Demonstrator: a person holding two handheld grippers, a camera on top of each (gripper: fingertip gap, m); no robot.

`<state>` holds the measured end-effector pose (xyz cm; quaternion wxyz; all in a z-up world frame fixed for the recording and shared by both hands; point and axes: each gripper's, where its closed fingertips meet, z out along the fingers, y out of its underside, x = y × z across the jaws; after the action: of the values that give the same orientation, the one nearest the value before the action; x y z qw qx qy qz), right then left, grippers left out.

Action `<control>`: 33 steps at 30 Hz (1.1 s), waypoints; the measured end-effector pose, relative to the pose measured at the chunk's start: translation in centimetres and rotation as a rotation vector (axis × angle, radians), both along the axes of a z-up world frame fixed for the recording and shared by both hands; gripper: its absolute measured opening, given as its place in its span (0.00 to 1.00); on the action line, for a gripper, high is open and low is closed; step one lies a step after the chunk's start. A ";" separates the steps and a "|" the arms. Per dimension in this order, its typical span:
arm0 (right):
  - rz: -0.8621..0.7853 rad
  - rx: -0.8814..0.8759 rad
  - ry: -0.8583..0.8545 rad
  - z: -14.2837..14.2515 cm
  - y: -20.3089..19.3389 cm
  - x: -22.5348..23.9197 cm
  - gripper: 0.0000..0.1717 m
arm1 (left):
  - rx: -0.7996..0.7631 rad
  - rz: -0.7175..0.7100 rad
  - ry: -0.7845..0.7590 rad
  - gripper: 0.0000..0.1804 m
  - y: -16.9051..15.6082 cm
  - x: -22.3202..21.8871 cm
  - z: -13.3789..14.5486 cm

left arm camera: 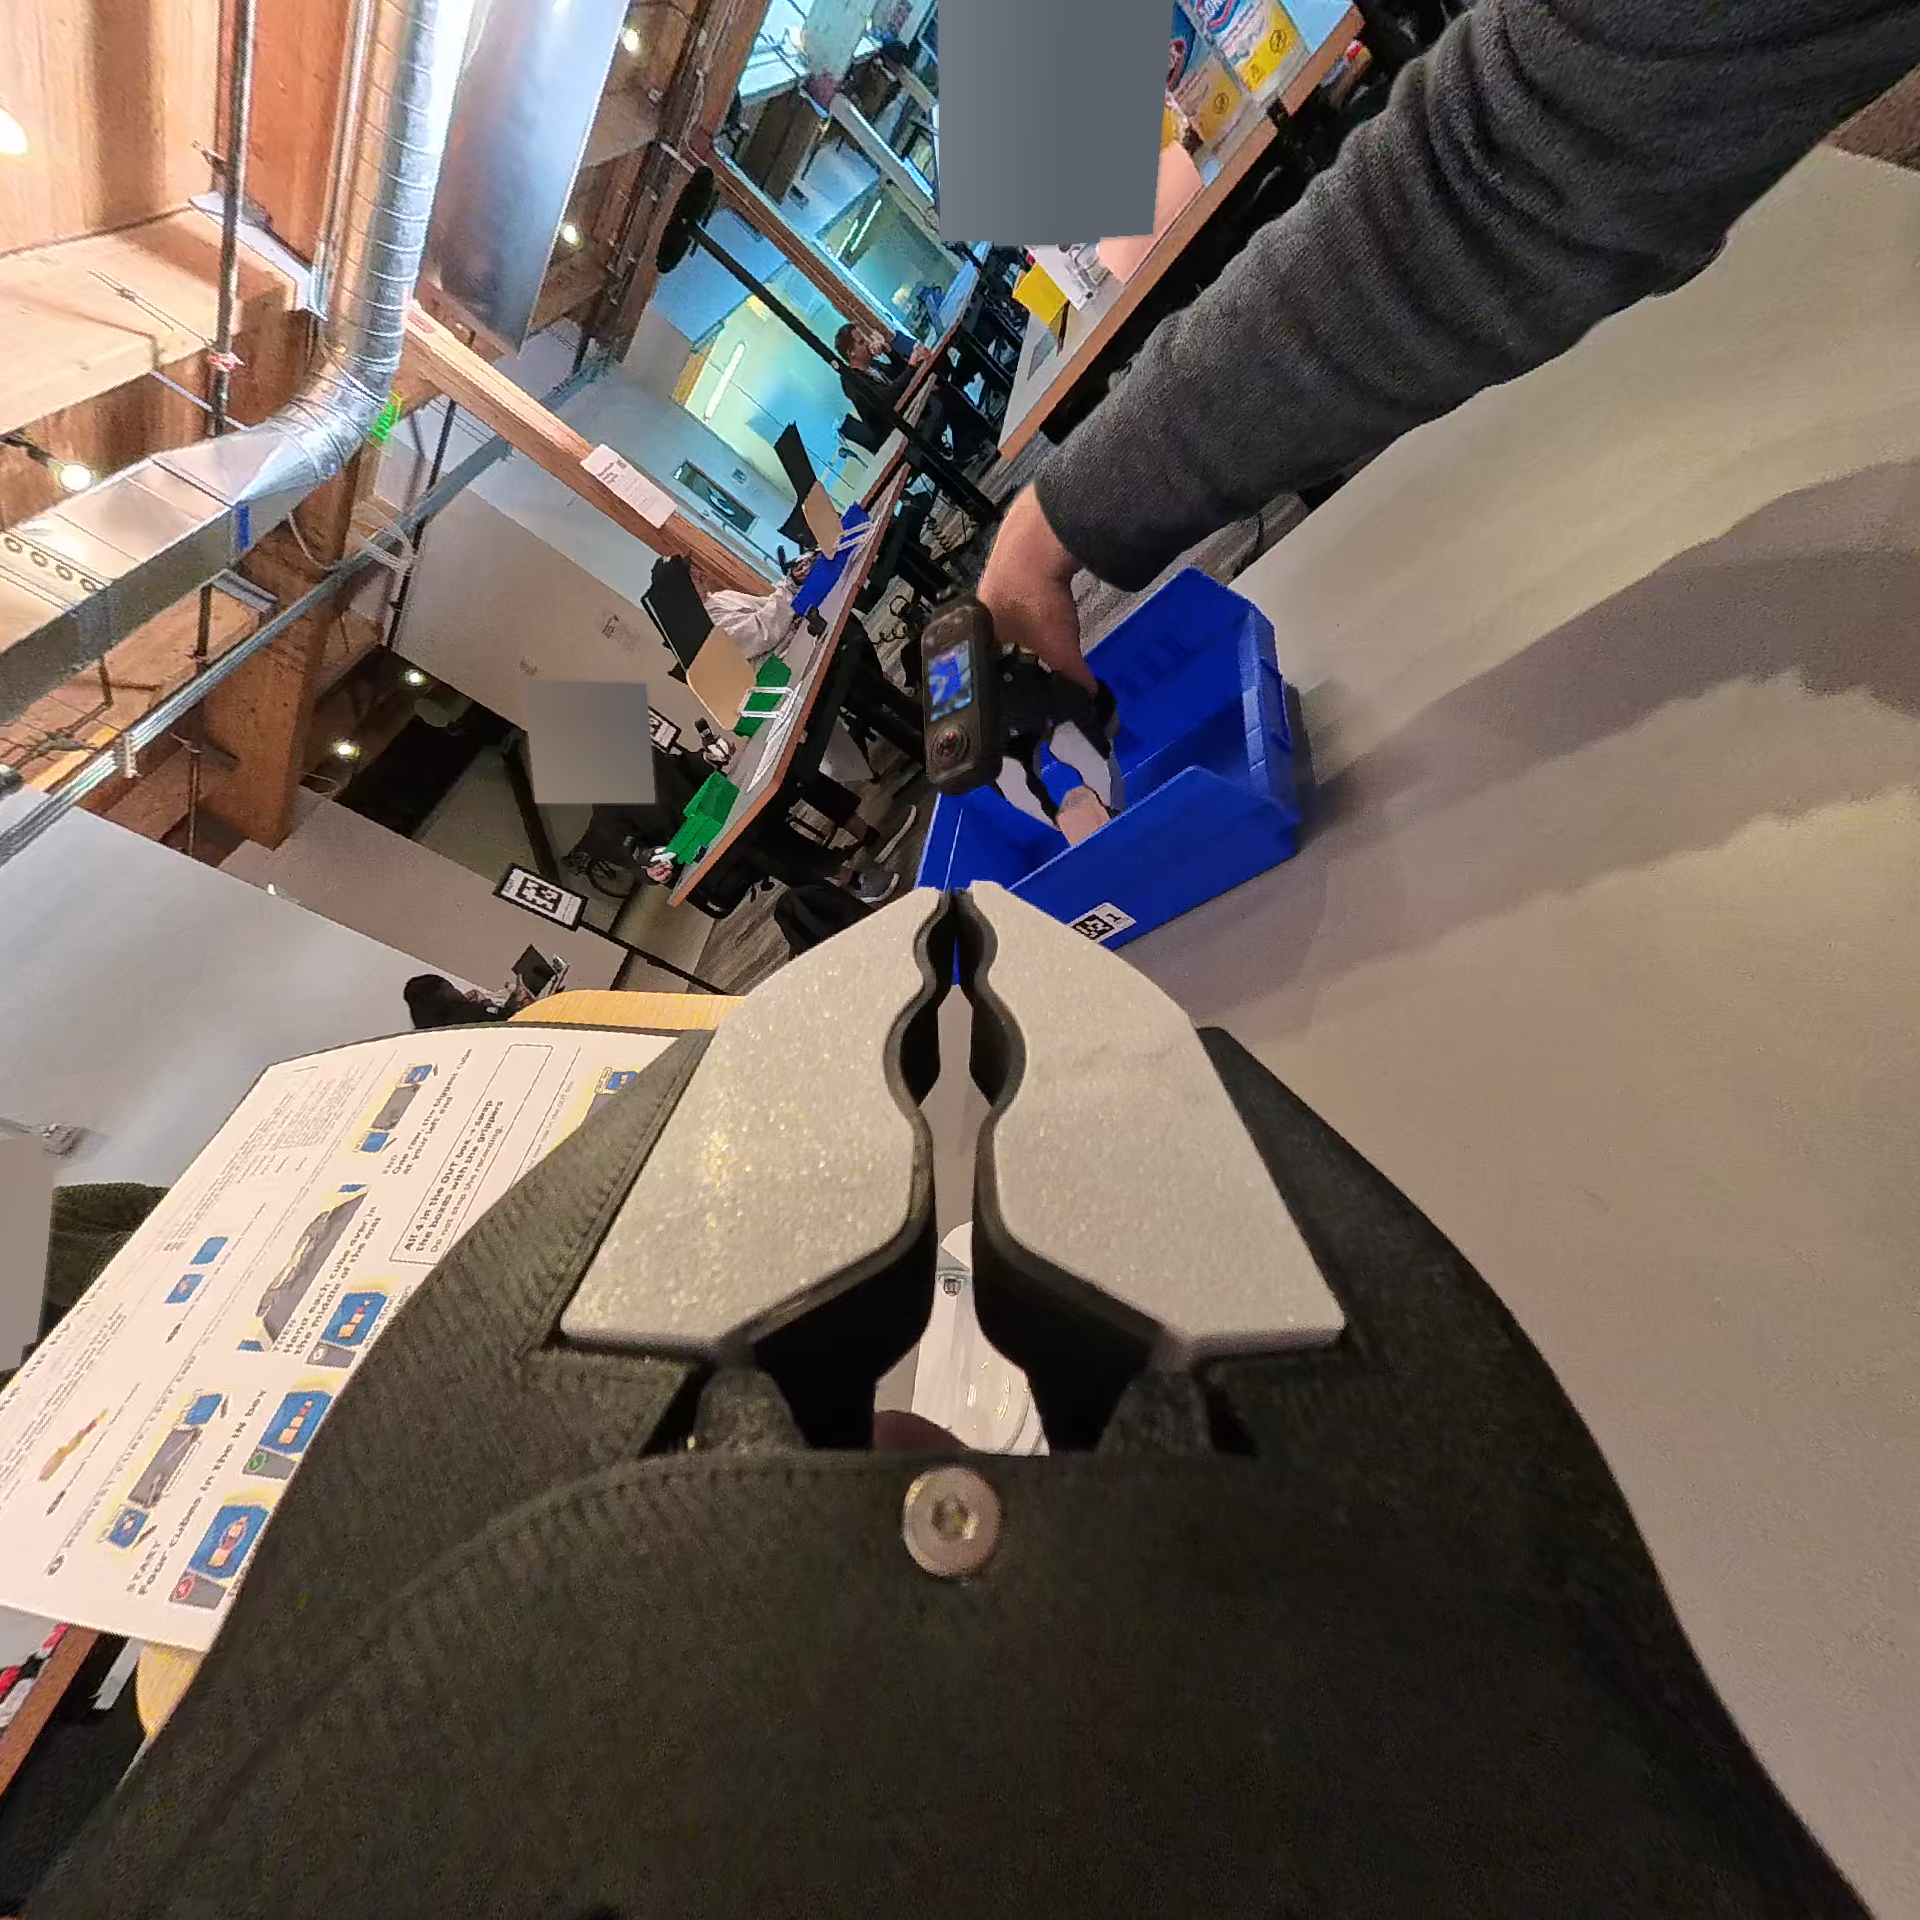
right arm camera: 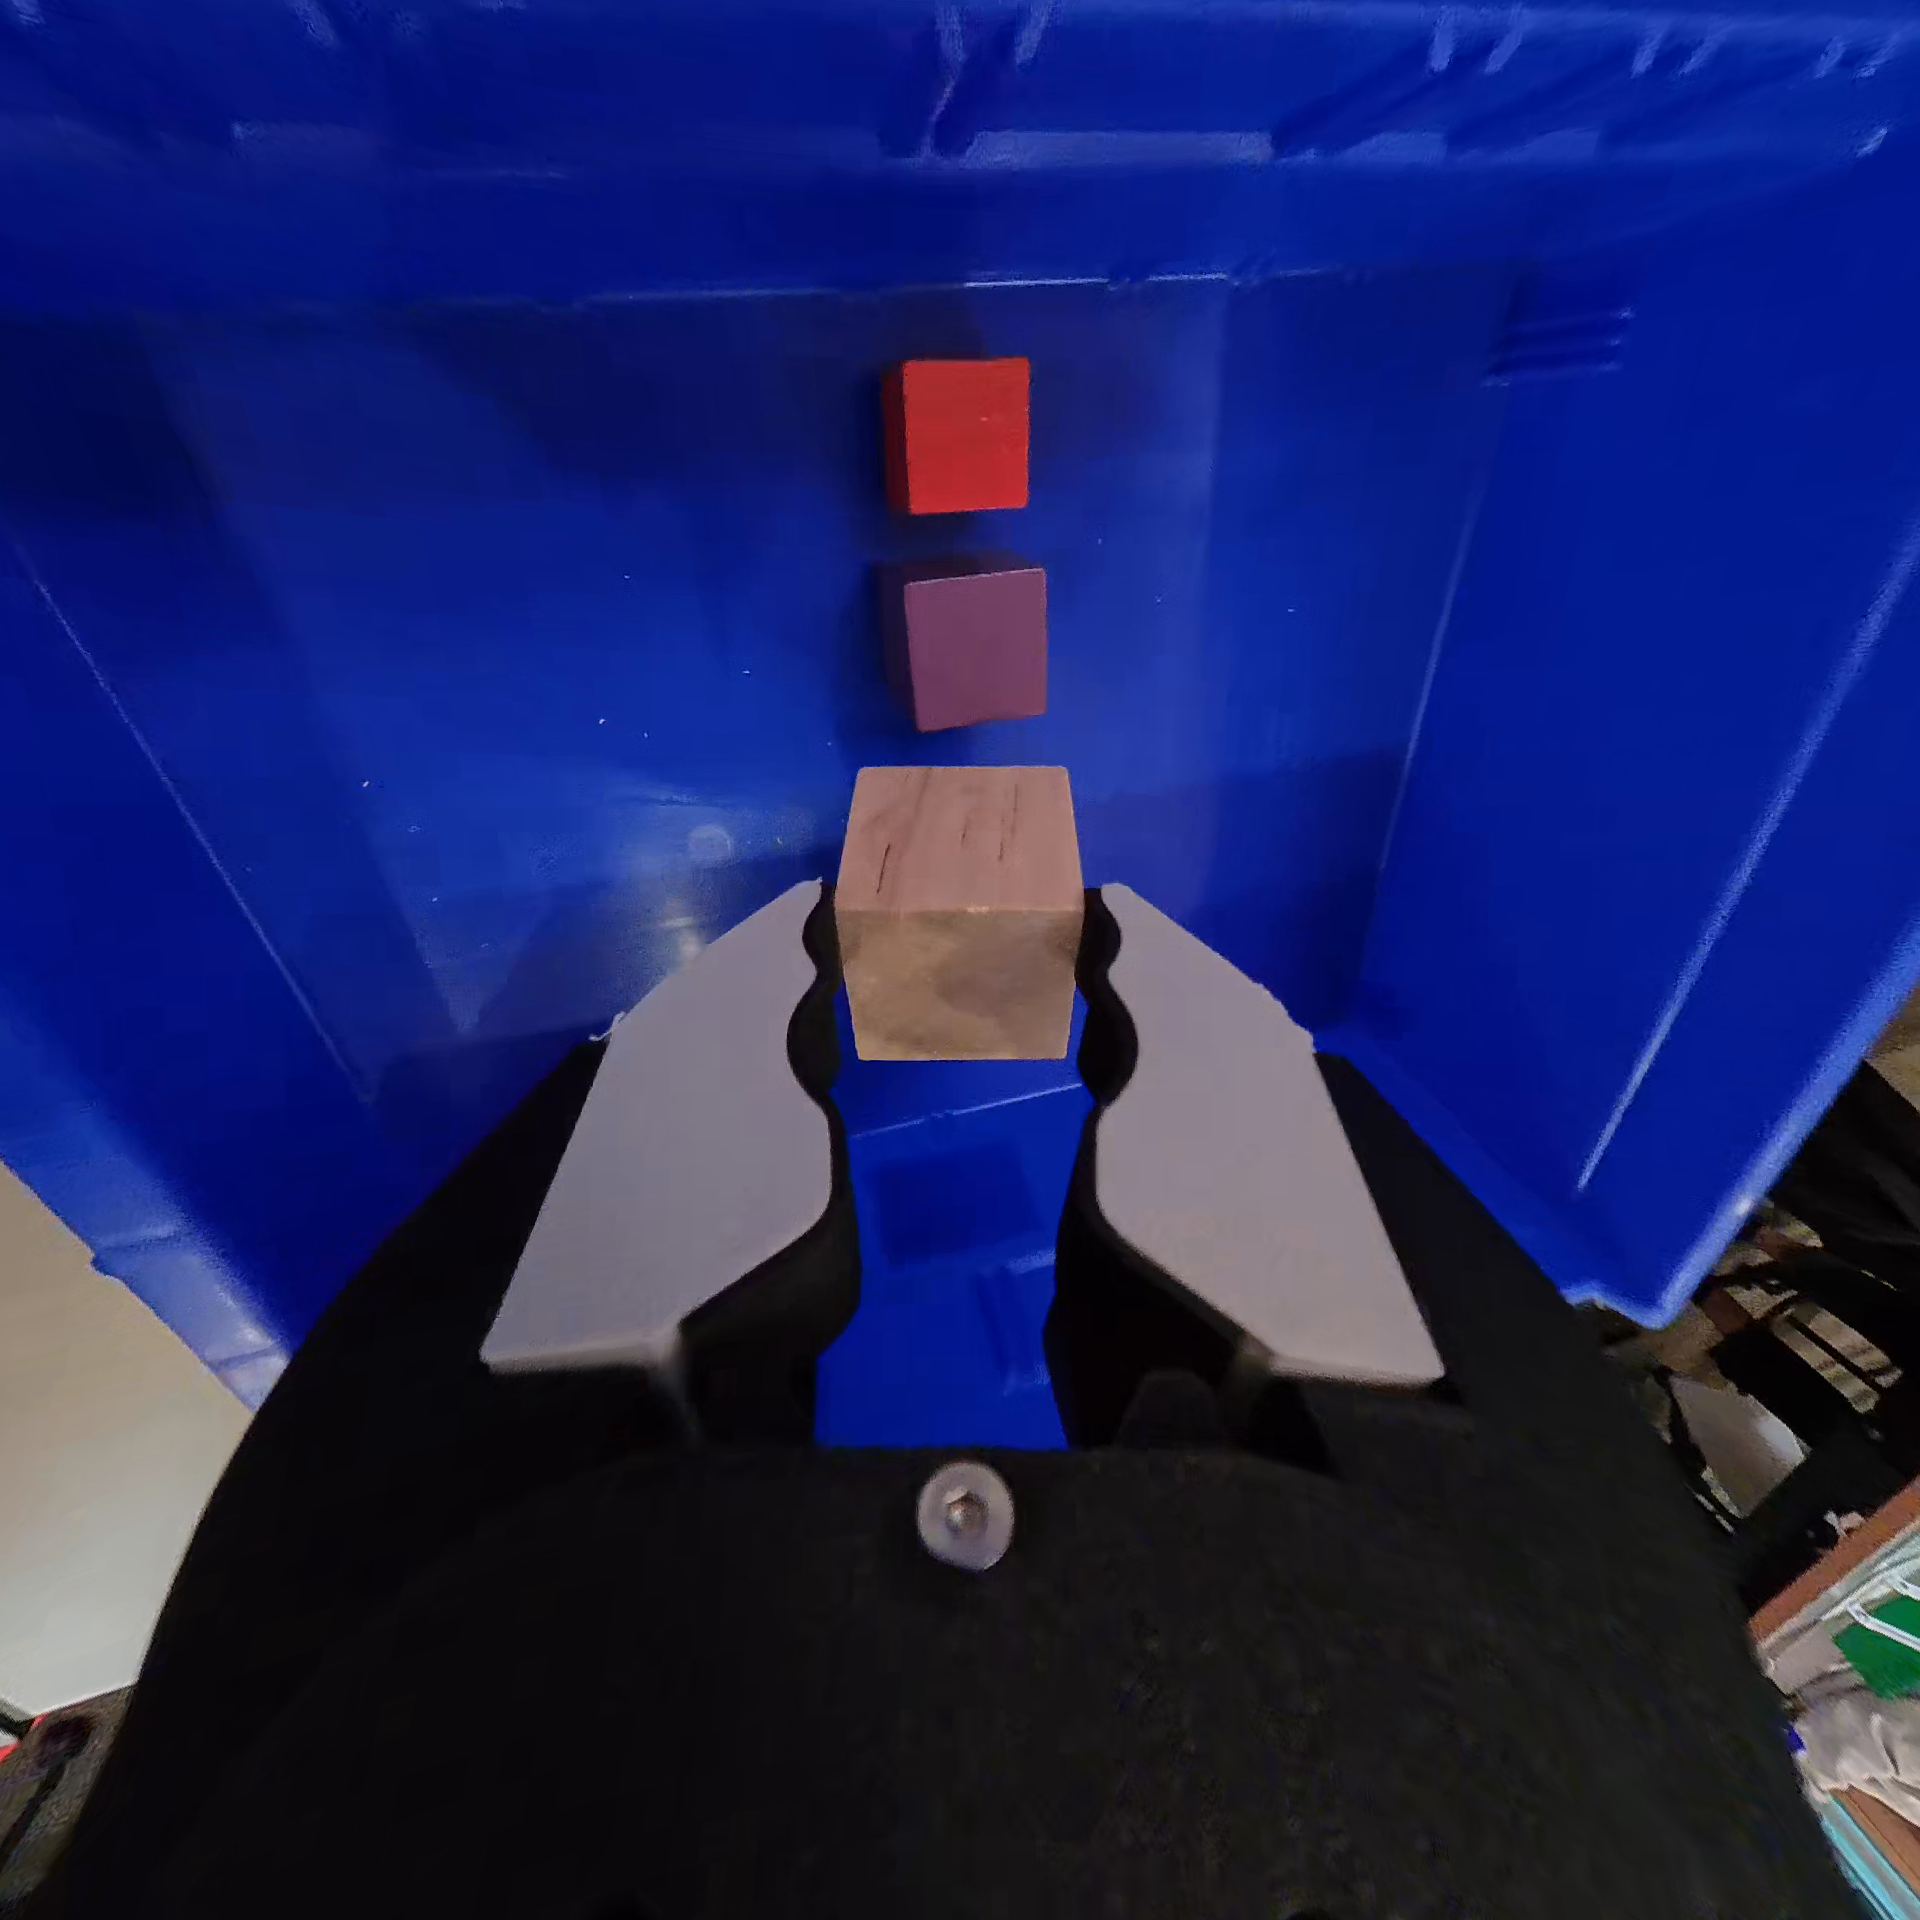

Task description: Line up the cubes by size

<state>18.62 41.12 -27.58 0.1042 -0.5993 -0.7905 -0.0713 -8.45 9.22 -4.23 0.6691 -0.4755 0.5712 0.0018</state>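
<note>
A: Holding the plain wooden cube (right arm camera: 956, 935) — right gripper (right arm camera: 956, 971), fingers (right arm camera: 717, 1091) spread about one cube-width, pads pressed on both its sides. Cube's inside the blue bin (right arm camera: 416, 623), lifted off the floor; its shadow sits below it.

B: Other cubes?

A: Purple cube (right arm camera: 971, 649) just beyond the wooden one, red cube (right arm camera: 961, 436) beyond that. All three in one straight file, small gaps between, none touching. Red looks smallest, wooden biggest, though that's partly perspective.

B: Left side?

A: Left gripper (left arm camera: 954, 904) fingers fully closed, tips meeting, nothing between them. It's over the grey tabletop (left arm camera: 1558, 1039), well apart from the bin.

B: Bin from that view?

A: Blue bin on the tabletop near its far edge, the person's hand (left arm camera: 1029, 603) and grey sleeve (left arm camera: 1455, 260) reaching the other gripper down into it. A square marker tag (left arm camera: 1099, 923) on the bin's near wall.

B: Anything else?

A: Printed instruction sheet (left arm camera: 260, 1299) lower left. Workshop benches and people behind, some blurred out.
</note>
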 end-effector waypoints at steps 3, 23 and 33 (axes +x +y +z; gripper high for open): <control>0.000 -0.022 -0.041 -0.8 0.4 0.1 0.25 | -0.001 0.001 0.003 0.00 0.0 0.0 -0.1; 0.025 -0.090 -0.073 -2.0 0.9 -0.7 0.26 | -0.015 -0.001 0.023 0.00 0.3 0.4 -0.7; 0.018 -0.069 -0.060 -2.1 1.2 -0.9 0.28 | -0.021 -0.003 0.029 0.00 0.4 0.4 -1.0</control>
<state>17.69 42.30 -29.71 0.0605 -0.5931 -0.8006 -0.0608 -8.02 9.58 -5.19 0.6556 -0.4815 0.5817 0.0018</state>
